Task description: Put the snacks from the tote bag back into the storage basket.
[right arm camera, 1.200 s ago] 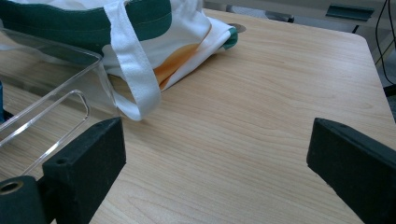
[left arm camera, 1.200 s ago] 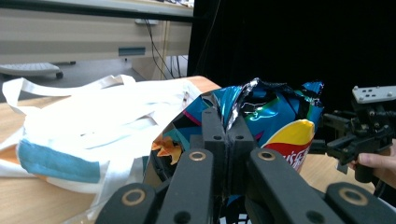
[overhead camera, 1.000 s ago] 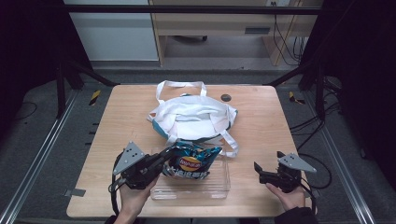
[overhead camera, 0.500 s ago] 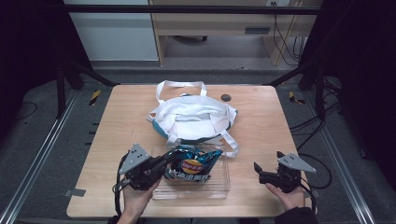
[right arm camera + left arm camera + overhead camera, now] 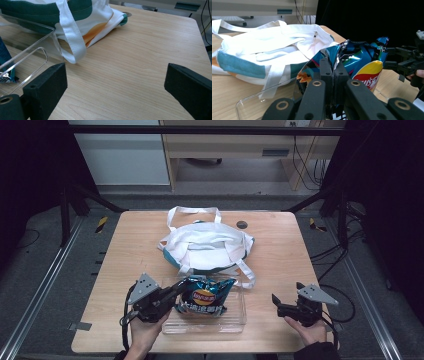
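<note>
At the lower left of the high view, the left gripper (image 5: 172,296) points right with jaws pinched together. At lower right, the right gripper (image 5: 276,302) points left, jaws spread wide.

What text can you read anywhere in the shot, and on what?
Chip bag, red-and-yellow round logo with white script: too blurred to read.
Chip bag, white characters under the logo: too small to read.
Tote bag: no print visible.
Clear tray: no label visible.
</note>
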